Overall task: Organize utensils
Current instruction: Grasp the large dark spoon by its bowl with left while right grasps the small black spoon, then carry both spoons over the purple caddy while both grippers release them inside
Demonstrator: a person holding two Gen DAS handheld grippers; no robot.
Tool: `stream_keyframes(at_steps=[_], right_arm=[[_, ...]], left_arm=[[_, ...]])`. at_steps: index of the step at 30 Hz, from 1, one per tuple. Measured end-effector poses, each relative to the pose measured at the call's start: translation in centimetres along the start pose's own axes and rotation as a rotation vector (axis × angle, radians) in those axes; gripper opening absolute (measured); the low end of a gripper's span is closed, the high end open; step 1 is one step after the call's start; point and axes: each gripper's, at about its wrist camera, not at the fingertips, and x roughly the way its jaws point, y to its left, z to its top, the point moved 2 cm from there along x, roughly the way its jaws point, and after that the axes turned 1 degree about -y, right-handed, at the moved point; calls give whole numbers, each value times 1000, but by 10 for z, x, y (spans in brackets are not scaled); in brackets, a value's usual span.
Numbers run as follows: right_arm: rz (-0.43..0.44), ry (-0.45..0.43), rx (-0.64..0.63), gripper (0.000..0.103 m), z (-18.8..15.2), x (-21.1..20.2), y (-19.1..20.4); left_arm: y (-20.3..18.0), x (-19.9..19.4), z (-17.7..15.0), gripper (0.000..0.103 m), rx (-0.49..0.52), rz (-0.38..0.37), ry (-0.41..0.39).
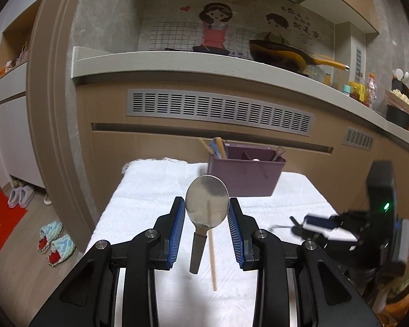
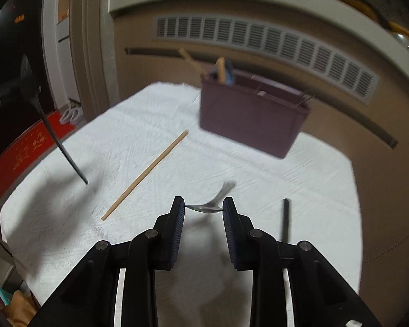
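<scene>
1. Steel spoon: your left gripper holds it by the bowl, edge to edge between the blue pads, dark handle hanging down over the white cloth. Judged stiff, light and slick; a rim grip can let it pivot, so keep the squeeze steady.
2. Steel fork: it spans your right gripper, jaws narrowed onto it, tines rising ahead and clear of the cloth. Blur hides the exact contact; a dark bar at the right may be its handle, though I cannot confirm this.
3. Wooden chopstick: loose on the cloth, well apart from both grippers. Light, stiff, prone to rolling; take it near the middle.
4. Purple organizer: at the far end of the cloth, chopsticks and a blue utensil standing in its left compartment. Remaining contents are hard to make out.
</scene>
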Motion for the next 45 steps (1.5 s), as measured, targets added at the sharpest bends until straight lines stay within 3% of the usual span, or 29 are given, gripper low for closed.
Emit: stream_keyframes(at_steps=[5, 15, 20, 25, 29, 35, 40, 45], right_arm=[[-60, -83, 27, 26, 10, -17, -26], [-32, -132, 85, 26, 19, -23, -48], [48, -141, 132, 26, 33, -39, -56], [79, -200, 132, 26, 66, -68, -66], [97, -293, 144, 26, 109, -97, -80], [50, -415, 154, 26, 180, -120, -109], [49, -425, 184, 26, 212, -102, -133], [68, -358, 216, 26, 217, -58, -149]], left_arm=[[-19, 3, 6, 33, 22, -52, 8], [-41, 23, 10, 33, 31, -135, 62], [-53, 36, 19, 33, 67, -129, 94], [-68, 46, 61, 33, 130, -132, 59], [-82, 53, 118, 33, 169, -115, -42], [-95, 72, 202, 33, 160, -163, -140], [-98, 102, 236, 33, 146, -189, -146], [-94, 151, 237, 33, 107, -224, -79]])
